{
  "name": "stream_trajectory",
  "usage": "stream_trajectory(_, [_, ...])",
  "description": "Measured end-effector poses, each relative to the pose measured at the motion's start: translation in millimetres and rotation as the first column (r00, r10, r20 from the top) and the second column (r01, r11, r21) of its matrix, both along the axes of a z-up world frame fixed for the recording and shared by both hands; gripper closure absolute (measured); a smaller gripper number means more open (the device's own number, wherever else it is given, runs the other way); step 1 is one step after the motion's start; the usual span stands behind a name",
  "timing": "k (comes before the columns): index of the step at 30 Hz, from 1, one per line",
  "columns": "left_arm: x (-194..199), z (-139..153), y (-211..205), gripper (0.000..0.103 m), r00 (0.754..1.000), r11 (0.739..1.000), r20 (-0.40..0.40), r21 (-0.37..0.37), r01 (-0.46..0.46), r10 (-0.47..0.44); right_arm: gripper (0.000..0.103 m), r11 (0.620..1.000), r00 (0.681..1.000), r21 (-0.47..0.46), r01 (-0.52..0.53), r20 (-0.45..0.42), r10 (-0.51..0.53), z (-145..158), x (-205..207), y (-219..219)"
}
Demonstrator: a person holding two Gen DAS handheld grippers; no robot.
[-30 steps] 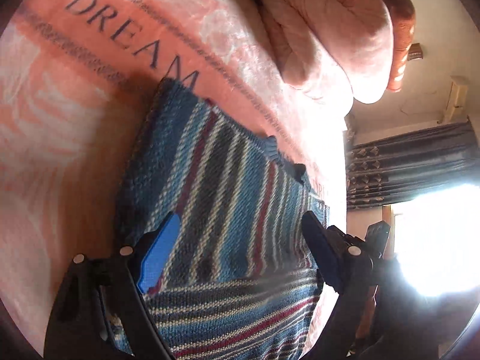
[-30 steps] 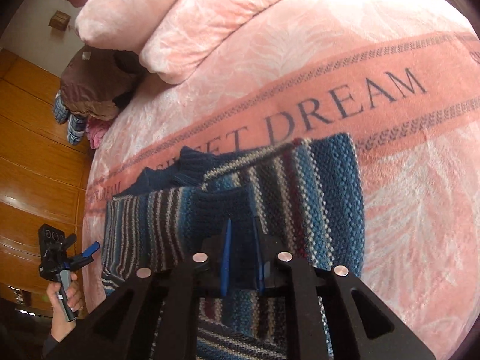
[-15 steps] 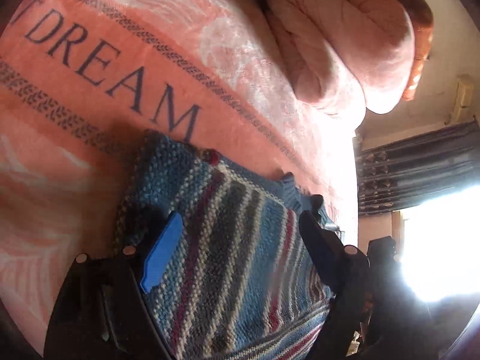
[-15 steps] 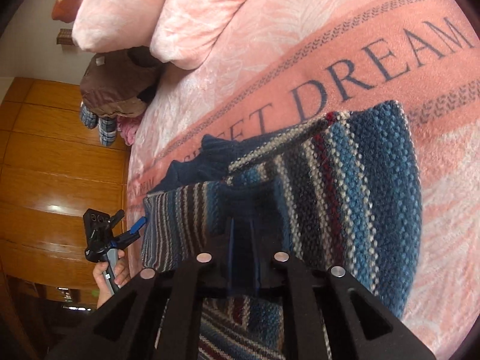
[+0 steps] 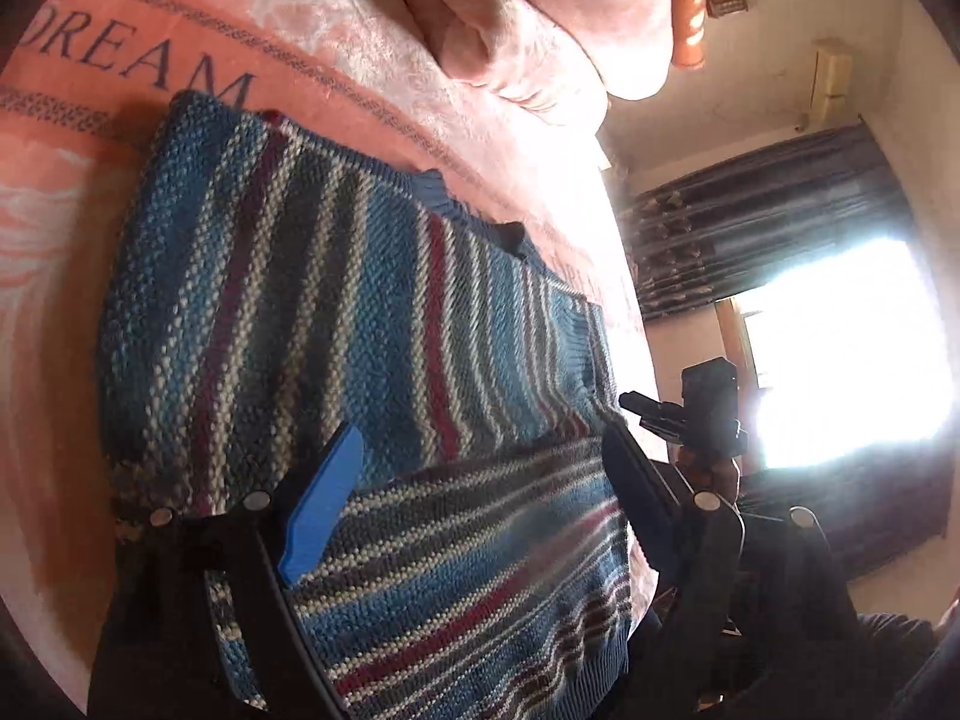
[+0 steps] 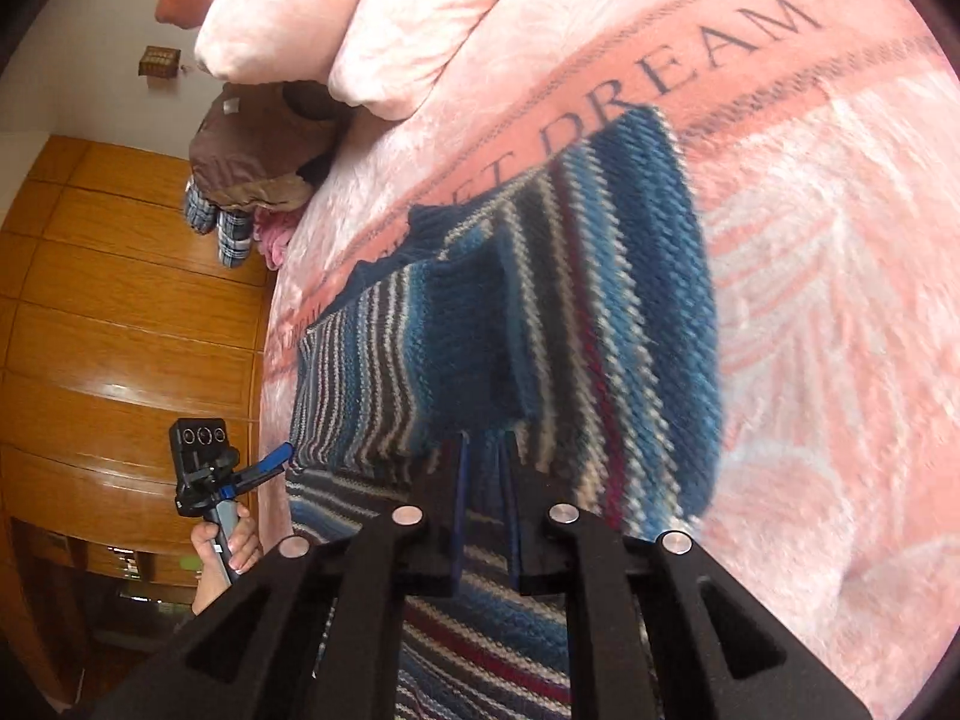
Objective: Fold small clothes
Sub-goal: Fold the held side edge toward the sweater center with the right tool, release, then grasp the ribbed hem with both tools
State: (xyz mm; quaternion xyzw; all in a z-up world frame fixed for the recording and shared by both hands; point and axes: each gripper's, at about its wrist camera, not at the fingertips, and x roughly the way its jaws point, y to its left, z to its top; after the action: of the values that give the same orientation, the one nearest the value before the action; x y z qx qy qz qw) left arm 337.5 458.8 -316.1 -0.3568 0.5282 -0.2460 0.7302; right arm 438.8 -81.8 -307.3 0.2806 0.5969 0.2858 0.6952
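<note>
The right gripper (image 6: 483,450) pinches a fold of the blue striped knitted sweater (image 5: 336,312) on the pink plush bedspread (image 5: 420,96), apparently to turn it over, while the left gripper (image 5: 480,462) gapes at six o'clock

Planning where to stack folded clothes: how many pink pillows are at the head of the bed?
2: one pink pillow by the wall, the second pillow beside it, nearer the blanket's lettering. Others may lie out of frame.

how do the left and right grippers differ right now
The left gripper has its jaws spread wide and holds nothing; the right gripper is pinched shut on a fold of the striped sweater. The left hovers over the sweater's flat part, the right at a raised fold. Both are black.
</note>
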Motion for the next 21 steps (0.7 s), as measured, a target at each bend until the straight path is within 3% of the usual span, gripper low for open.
stream_trajectory(2, [-4,-12,1,0.026,1.0,1.0,-0.004,0.017,-0.017,0.017,0.103,0.998,0.999,-0.056,0.01,-0.049,-0.013,-21,-1,-3])
stream_trajectory(4, [-7,-8,2,0.026,0.998,0.998,-0.03,-0.011,-0.06,0.059,0.103,1.0,0.996,-0.012,0.022,-0.086,-0.023,-30,-3,-9])
stream_trajectory(6, [-26,4,9,0.022,0.994,0.989,-0.046,-0.105,-0.107,0.103,0.098,0.997,0.992,0.042,0.061,-0.114,-0.056,-19,-4,-17])
stream_trajectory(7, [-40,14,13,0.021,0.993,0.985,-0.037,-0.131,-0.113,0.109,0.089,0.995,0.991,0.068,0.077,-0.117,-0.068,-9,-8,-22])
stream_trajectory(9, [-74,34,16,0.014,0.994,0.984,-0.037,-0.148,-0.103,0.098,0.08,0.991,0.991,0.104,0.079,-0.116,-0.066,12,-26,-32])
stream_trajectory(12, [-135,56,12,0.013,0.997,0.99,-0.063,-0.131,-0.058,0.05,0.059,0.998,0.993,0.062,-0.009,-0.12,0.017,37,-82,-37])
stream_trajectory(14, [-185,56,8,0.012,0.992,0.985,-0.121,-0.163,-0.049,0.03,0.049,0.998,0.984,0.049,-0.049,-0.168,0.056,41,-134,-41])
stream_trajectory(16, [-228,47,1,0.011,0.985,0.984,-0.174,-0.177,-0.036,0.005,0.048,0.995,0.972,0.036,-0.098,-0.211,0.103,40,-189,-43])
stream_trajectory(18, [-260,36,-6,0.011,0.976,0.992,-0.219,-0.127,-0.018,-0.011,0.048,0.993,0.967,-0.01,-0.119,-0.227,0.113,37,-235,-49])
stream_trajectory(21, [-297,14,-3,0.011,0.962,0.987,-0.269,-0.144,-0.074,0.033,0.048,0.999,0.959,0.0,-0.053,-0.28,0.051,28,-281,-60])
